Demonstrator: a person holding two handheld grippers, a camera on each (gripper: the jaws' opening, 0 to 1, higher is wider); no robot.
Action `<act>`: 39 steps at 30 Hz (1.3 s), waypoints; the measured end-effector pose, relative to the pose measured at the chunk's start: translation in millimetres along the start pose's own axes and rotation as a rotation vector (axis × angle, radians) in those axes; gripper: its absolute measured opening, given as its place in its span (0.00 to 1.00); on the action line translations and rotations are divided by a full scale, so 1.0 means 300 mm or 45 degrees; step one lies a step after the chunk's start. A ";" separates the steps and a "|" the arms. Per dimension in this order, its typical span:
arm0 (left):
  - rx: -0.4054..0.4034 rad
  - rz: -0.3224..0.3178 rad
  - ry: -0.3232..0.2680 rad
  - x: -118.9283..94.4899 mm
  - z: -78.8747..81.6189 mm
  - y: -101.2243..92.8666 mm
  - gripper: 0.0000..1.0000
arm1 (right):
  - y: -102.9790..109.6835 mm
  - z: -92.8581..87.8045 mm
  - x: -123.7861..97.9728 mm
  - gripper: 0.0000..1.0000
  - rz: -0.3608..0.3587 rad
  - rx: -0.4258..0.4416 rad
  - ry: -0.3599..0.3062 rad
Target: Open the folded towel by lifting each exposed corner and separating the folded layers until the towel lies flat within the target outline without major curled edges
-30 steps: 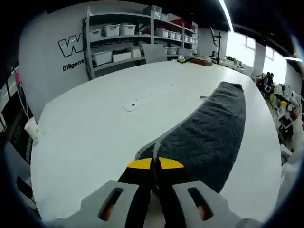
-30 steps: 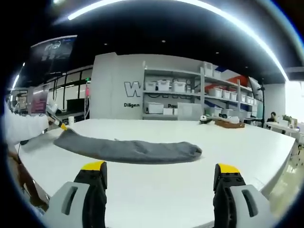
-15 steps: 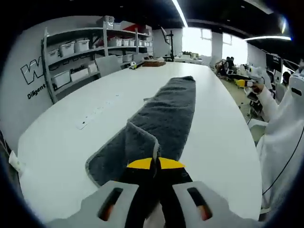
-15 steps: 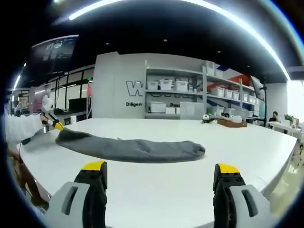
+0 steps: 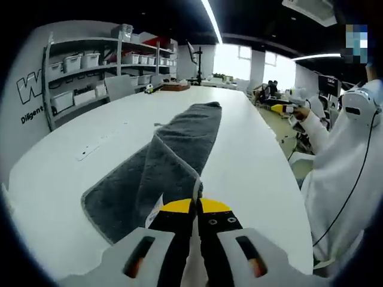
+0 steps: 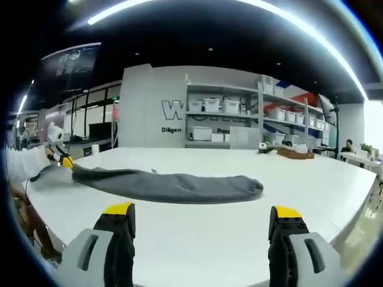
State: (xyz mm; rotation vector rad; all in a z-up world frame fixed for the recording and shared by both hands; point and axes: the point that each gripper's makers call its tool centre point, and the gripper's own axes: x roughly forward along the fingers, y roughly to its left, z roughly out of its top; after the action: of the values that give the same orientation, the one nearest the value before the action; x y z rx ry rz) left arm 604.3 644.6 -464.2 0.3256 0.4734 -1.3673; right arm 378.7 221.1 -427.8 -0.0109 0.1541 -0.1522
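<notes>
A dark grey towel (image 5: 173,149) lies lengthwise on the white table (image 5: 251,155), still folded along most of its length. My left gripper (image 5: 195,206) is shut on a near corner of its top layer, lifted so the layer peels up and shows the layer beneath at the left. In the right gripper view the towel (image 6: 173,185) stretches across the table, and the left gripper (image 6: 64,161) holds its raised left end. My right gripper (image 6: 202,218) stands open above the table's near edge, well short of the towel, with nothing between its fingers.
Shelves with white bins (image 5: 90,66) line the wall behind the table. A flat white strip (image 5: 96,143) lies on the table left of the towel. A person in white (image 5: 353,173) stands at the right. A brown tray (image 6: 293,152) sits on the far right.
My left gripper has carried the towel corner higher and further back, opening more of the lower layer. The right gripper has stayed put and open.
</notes>
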 end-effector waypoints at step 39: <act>0.025 -0.090 0.071 -0.020 -0.217 -0.259 0.03 | 0.039 -0.018 0.016 0.92 0.025 0.003 0.026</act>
State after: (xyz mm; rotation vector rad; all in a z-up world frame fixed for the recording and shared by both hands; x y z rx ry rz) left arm 518.5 667.6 -513.6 0.3669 0.5217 -1.4353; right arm 384.4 232.0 -434.3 -0.0052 0.1747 -0.1327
